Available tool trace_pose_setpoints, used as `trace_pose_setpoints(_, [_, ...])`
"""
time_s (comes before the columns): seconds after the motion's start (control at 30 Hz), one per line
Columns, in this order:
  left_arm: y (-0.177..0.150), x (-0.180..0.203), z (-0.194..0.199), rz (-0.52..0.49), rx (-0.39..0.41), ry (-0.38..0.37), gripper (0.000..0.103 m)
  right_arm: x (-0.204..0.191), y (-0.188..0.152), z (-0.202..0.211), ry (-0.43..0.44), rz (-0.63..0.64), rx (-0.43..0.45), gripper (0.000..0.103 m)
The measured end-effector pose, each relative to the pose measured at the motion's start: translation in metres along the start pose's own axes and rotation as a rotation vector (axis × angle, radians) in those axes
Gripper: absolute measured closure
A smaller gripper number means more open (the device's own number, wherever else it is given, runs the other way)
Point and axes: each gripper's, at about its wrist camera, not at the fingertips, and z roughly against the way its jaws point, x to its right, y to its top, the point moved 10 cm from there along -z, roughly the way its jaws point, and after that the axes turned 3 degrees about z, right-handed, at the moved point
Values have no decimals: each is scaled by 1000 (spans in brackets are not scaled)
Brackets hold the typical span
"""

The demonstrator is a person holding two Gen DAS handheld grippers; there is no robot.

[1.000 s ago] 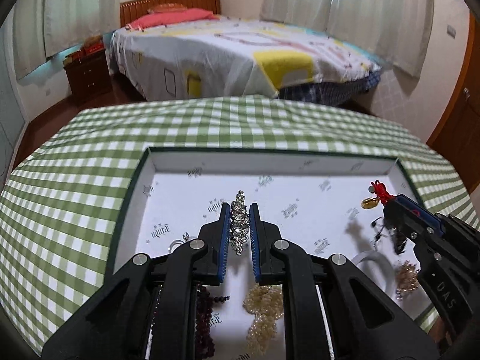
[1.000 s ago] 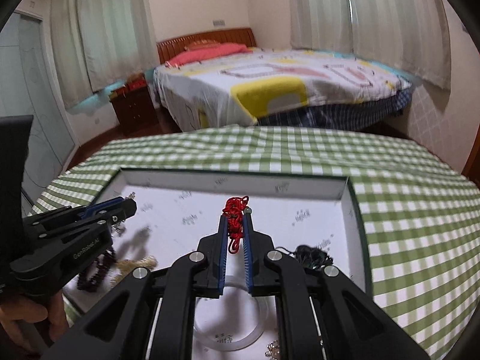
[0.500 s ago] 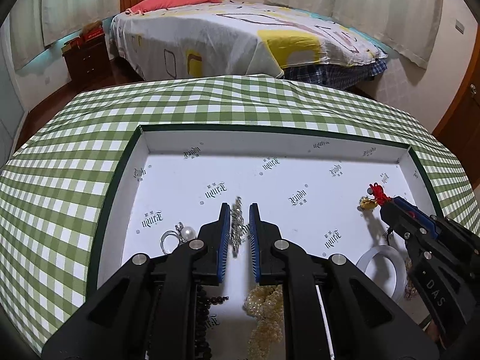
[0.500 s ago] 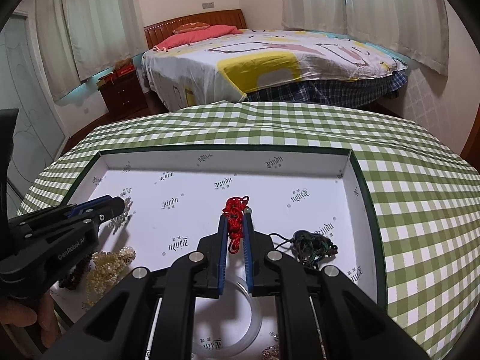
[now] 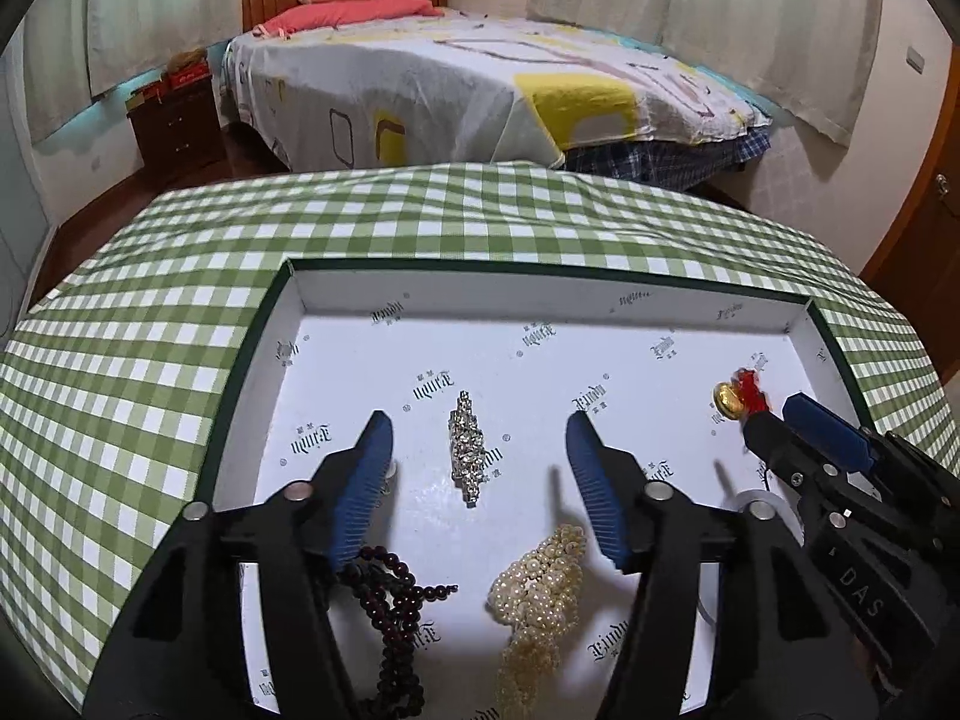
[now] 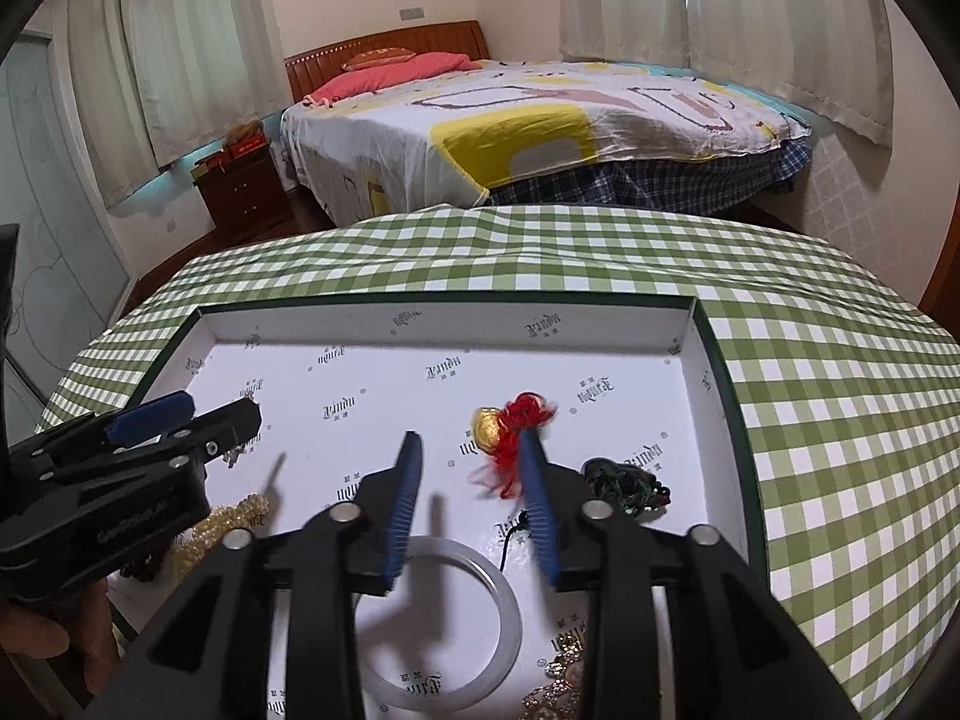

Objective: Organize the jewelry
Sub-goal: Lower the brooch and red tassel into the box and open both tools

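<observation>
A white-lined tray (image 5: 540, 282) with a dark green rim sits on the checked tablecloth. My left gripper (image 5: 477, 435) is open, its jaws either side of a rhinestone bracelet (image 5: 468, 450) lying flat on the tray floor. Dark red beads (image 5: 393, 612) and a pearl strand (image 5: 540, 588) lie nearer me. My right gripper (image 6: 471, 450) is open; a red knotted cord with a gold charm (image 6: 510, 426) hangs blurred against its right finger. That charm also shows in the left wrist view (image 5: 735, 399).
A clear bangle (image 6: 444, 618), a dark green bead bundle (image 6: 624, 480) and a gold chain piece (image 6: 558, 684) lie in the tray's right part. The green checked table (image 6: 810, 390) surrounds the tray. A bed (image 5: 480, 90) stands behind.
Both grippers have opened. The left one has let the rhinestone bracelet down onto the tray floor. The red cord charm has slipped from the right gripper's grip and is in motion.
</observation>
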Motion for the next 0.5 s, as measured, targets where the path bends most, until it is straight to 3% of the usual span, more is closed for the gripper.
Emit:
trace_pose_setpoints(0.2, [0, -1, 8, -10, 24, 1, 34, 1, 2, 6, -11, 3, 16, 53])
trace_pose_setpoints(0.5, [4, -5, 43, -25, 115, 13, 34, 1, 9, 29, -19, 10, 64, 45])
